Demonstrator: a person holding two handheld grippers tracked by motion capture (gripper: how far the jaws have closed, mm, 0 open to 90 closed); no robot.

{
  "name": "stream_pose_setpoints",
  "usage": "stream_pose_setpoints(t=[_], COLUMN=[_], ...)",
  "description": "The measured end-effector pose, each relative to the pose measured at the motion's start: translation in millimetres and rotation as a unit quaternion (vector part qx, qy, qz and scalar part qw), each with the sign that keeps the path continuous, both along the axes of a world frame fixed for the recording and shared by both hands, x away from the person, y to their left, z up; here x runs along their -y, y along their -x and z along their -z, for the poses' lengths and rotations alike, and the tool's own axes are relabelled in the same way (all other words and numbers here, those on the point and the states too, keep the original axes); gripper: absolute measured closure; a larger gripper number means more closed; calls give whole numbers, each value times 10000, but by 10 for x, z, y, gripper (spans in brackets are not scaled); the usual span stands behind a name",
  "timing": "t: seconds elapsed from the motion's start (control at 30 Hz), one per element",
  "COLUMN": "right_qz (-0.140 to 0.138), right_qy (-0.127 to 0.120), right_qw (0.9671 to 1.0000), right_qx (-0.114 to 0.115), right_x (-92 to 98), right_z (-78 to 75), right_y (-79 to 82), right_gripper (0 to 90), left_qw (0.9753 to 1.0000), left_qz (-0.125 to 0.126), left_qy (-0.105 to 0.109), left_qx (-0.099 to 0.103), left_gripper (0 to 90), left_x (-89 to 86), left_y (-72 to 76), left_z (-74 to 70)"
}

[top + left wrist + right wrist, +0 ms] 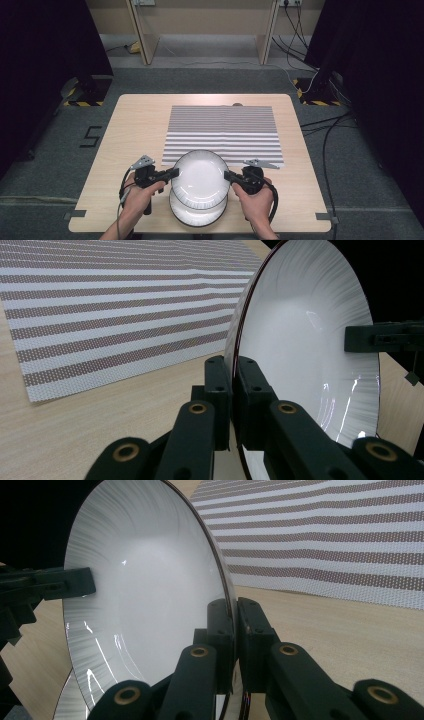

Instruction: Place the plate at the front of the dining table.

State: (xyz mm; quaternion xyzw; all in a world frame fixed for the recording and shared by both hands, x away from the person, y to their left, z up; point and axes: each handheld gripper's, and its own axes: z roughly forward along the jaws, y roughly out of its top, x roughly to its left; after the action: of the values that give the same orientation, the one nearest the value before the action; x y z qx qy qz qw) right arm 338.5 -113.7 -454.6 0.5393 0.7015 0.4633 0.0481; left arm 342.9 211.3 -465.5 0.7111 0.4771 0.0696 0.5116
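A white plate (201, 177) with a dark rim hangs just above a second white plate (195, 214) that lies on the wooden table (140, 125). My left gripper (173, 173) is shut on the upper plate's left rim and my right gripper (227, 175) is shut on its right rim. In the left gripper view both jaws clamp the plate (305, 340) edge, with the other gripper's jaw at the far rim. In the right gripper view the plate (145, 580) is clamped the same way, and the lower plate's edge (67, 707) peeks out beneath.
A grey-and-white striped placemat (222, 132) lies flat on the table just beyond the plates. Dark stands and cables sit on the floor at both sides of the table. Bare wood runs left and right of the mat.
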Motion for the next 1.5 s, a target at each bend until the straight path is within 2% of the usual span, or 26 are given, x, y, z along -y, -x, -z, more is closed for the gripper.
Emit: stream_pose_setpoints(t=[1.5], right_qz=[99], right_qy=[-13], right_qw=[9997], right_qx=[204], right_x=[19], right_z=[-85], right_y=[-46], right_gripper=[854], left_qw=[9998], left_qz=[-34], left_qy=[-33], left_qx=[188], left_gripper=[851], left_x=[40], left_y=[-73], left_z=[-109])
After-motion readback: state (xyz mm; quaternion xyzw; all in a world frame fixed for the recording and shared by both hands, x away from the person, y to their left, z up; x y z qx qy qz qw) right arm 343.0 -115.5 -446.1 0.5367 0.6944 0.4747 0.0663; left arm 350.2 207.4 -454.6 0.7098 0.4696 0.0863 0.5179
